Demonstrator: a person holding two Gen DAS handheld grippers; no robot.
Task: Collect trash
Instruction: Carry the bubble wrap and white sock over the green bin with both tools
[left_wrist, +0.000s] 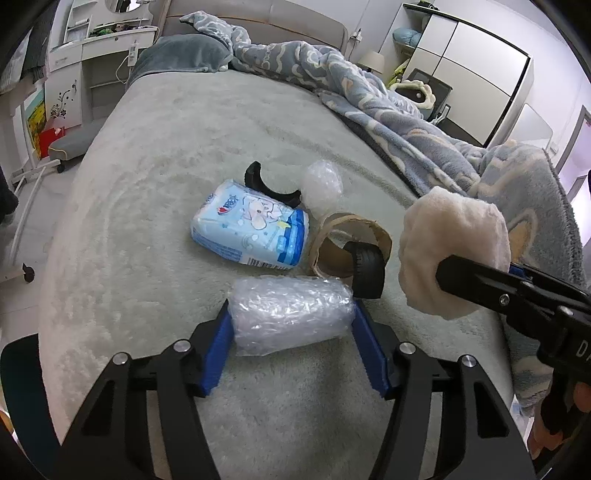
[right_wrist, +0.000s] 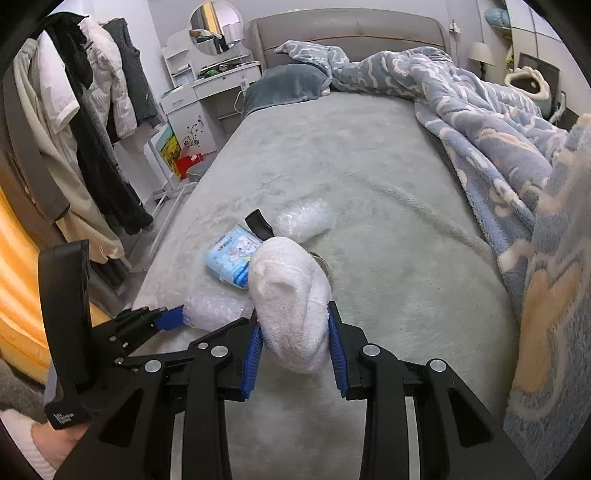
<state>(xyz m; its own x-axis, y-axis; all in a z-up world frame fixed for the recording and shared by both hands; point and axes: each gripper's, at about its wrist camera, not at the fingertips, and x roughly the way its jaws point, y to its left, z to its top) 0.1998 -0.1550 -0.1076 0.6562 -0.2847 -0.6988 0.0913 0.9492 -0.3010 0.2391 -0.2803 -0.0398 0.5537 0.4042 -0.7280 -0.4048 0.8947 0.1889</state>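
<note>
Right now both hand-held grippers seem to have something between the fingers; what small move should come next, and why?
Probably lift the left hand-held gripper straight up a little. Its blue pads sit against both ends of the bubble wrap roll, which still lies on the bed cover, while the right hand-held gripper already holds the fluffy white bundle clear of it.

Your left gripper has black, cut-out linkage arms, round silver pivot screws and blue ribbed pads. Your right gripper is built the same; its blue pads sit at 12 o'clock from the silver screws. Small white lettering marks the black handle at 8 o'clock in the right wrist view, above a fuzzy white cuff.
</note>
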